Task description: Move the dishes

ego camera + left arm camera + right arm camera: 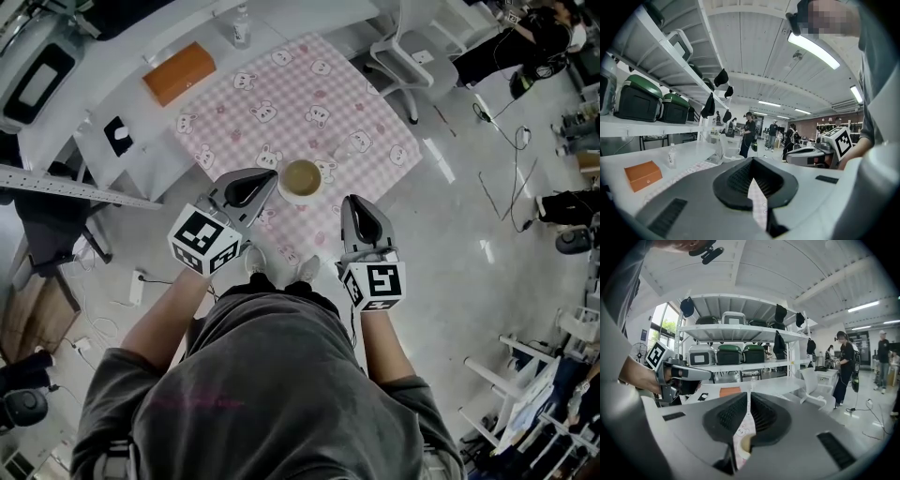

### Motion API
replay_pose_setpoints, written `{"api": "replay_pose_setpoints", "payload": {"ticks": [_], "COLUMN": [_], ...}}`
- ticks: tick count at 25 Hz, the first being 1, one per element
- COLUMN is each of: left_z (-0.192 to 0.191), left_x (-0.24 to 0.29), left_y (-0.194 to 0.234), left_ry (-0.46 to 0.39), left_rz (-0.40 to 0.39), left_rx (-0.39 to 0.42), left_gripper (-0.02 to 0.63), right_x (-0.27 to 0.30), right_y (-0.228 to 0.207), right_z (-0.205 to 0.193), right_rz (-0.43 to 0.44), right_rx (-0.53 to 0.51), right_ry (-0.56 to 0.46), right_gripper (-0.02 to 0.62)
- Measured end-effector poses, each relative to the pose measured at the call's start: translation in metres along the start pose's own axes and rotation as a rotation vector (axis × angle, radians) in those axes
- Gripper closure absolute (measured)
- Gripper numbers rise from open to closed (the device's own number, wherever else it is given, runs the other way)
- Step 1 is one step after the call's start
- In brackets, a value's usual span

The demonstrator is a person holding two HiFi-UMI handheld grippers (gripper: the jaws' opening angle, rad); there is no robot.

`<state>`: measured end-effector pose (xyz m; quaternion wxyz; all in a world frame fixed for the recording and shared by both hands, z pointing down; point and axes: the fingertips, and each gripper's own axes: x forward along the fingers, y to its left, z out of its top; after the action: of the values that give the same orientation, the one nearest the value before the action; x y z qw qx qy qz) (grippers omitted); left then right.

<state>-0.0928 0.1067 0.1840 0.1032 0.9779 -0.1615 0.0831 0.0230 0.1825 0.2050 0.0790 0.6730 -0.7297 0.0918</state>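
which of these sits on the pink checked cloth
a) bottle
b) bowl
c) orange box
b: in the head view the bowl rests on the pink checked cloth, while the orange box and the bottle stand off it on the white table.
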Motion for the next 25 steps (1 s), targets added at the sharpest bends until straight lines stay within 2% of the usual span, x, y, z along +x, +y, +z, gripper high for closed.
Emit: {"api": "replay_pose_setpoints", "payload": {"ticks": [17,25], "left_z": [-0.001,0.000], "left_x": [0.035,0.039], "left_y": [-0.025,-0.025], "left_ry": [0.015,0.008], "left_rz": [0.057,0.061], "left_rx": [-0.012,-0.017], "left_gripper": [0.604,0.604], "right_x": [-0.003,-0.001], "right_y": [-0.038,-0.044], "right_z": [-0.002,0.000], "right_rz": [0.084,0.091], "right_rx": [0.026,0.022], "right_ry": [0.009,0.015], "right_gripper": [0.574,0.584]}}
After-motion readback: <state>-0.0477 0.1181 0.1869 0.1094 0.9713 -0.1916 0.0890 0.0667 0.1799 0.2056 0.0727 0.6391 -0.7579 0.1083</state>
